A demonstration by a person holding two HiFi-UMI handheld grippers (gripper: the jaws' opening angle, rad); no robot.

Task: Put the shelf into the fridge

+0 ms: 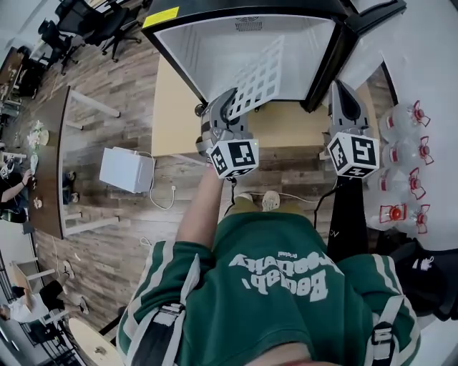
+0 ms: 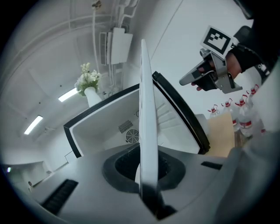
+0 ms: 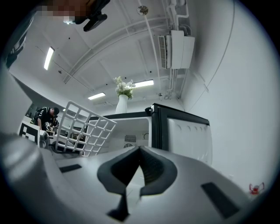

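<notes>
A white box (image 1: 127, 169) sits on the wood floor at far left, beside the pale tabletop (image 1: 172, 107) that carries the fridge (image 1: 215, 50). The left gripper (image 1: 226, 101) has its jaws clamped on one edge of the shelf (image 1: 261, 78), a white wire grid of square openings, tilted just before the fridge's white open front. The black-rimmed door (image 1: 336, 64) stands swung right. The right gripper (image 1: 345, 96) hovers by it, jaws together, empty. Red-capped bottles (image 1: 404, 121) line the far right. A yellow label (image 1: 160, 16) on the fridge is too small to read.
</notes>
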